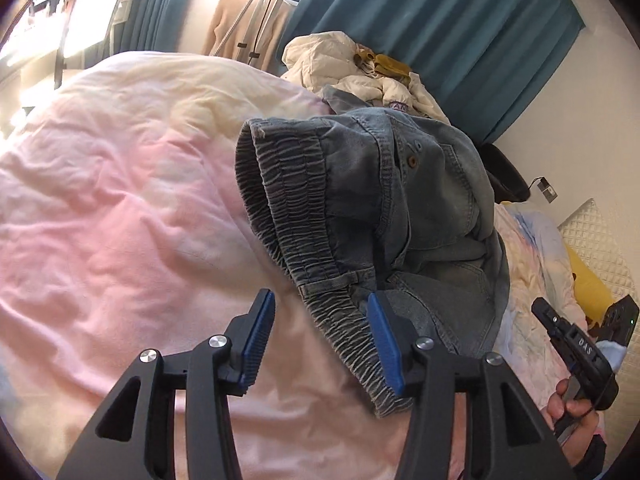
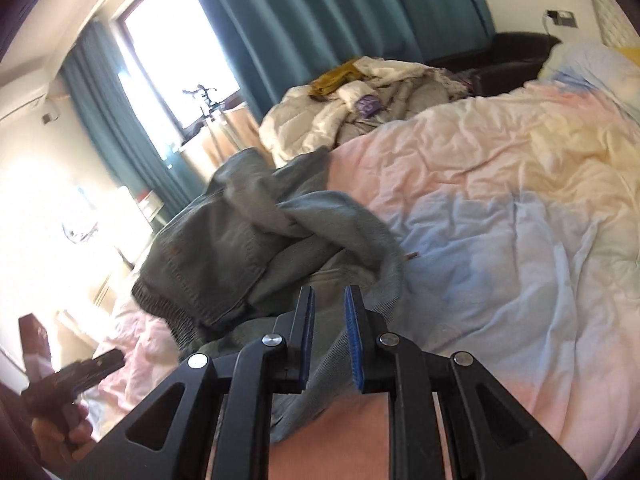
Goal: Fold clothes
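Left claw (image 1: pixel 320 344) wide open, blue pads apart, gripping nothing. The elastic waistband (image 1: pixel 280 208) of the jeans (image 1: pixel 400 200) passes between its fingers, close to the right-hand pad; contact can't be confirmed. Jeans are grey-blue denim, bunched in a heap on the bed, waistband end toward the left claw, brown button (image 1: pixel 411 163) visible near the fly.

Right claw (image 2: pixel 329 340) partly open, narrow gap between pads, hovering over a fold of the same jeans (image 2: pixel 248 240). Fabric sits under and between the fingers but the pads don't look pinched on it; nothing held that I can tell.

Jeans lie on a pink, cream and pale-blue duvet (image 1: pixel 120 200) covering the bed, rumpled all over. Behind the jeans, a pile of other clothes (image 1: pixel 360 68): white puffy jacket, mustard piece on top. Teal curtains (image 1: pixel 440 20) behind the pile, bright window (image 2: pixel 168 40) to one side.

In the left wrist view, the right claw's handle shows at lower right with a hand (image 1: pixel 576 412) wrapped on it. In the right wrist view, a hand (image 2: pixel 64 428) holds the other handle at lower left, blurred.
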Motion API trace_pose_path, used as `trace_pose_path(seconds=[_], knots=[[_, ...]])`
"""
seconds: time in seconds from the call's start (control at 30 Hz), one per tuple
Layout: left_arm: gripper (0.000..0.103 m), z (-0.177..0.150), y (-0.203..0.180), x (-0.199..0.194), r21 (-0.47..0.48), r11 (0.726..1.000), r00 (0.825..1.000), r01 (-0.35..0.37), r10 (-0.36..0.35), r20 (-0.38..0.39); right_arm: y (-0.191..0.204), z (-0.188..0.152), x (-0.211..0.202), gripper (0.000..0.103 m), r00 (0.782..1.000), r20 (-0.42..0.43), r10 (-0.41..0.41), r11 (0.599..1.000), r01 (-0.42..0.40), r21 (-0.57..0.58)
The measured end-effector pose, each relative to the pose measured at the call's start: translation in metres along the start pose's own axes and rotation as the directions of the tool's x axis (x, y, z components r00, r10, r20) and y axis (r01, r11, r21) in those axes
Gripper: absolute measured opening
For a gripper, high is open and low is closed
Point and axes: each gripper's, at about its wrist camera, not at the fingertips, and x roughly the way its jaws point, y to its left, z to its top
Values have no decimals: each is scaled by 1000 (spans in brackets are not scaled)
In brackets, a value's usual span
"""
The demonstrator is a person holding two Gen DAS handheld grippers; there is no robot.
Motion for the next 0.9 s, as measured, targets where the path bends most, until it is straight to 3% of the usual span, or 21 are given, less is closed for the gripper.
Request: trace_pose_path(seconds=[0.13,0.23,0.37,0.47,0.63,0.7,0.8,0.9], knots=[[50,10,10,26,-29,999,1000,13,-14,-26,48,-27,4,17,991,-92,102,984,-114,-135],[50,17,18,45,-41,999,999,11,-12,-40,81,-49,12,28,972,-175,158,956,-195,-221],[50,24,43,68,-129,992,998,19,-27,-60,122,-78,22,47,942,-268,204,890,-292,-349],[50,29,45,84,-139,989,996,59,-68,-56,147,-101,30,50,923,-326,206,825,-343,-449],[50,36,48,111,-148,983,992,106,-115,-54,173,-129,49,50,933,-347,91,733,-299,-611],[50,38,47,124,-144,984,991,108,-117,-58,172,-133,55,50,936,-347,58,712,-283,-643],[50,42,47,132,-166,972,983,167,-176,-41,169,-138,64,50,940,-342,9,697,-251,-672],[45,47,46,133,-178,964,978,200,-207,-22,172,-148,67,50,951,-304,-58,648,-196,-736]])
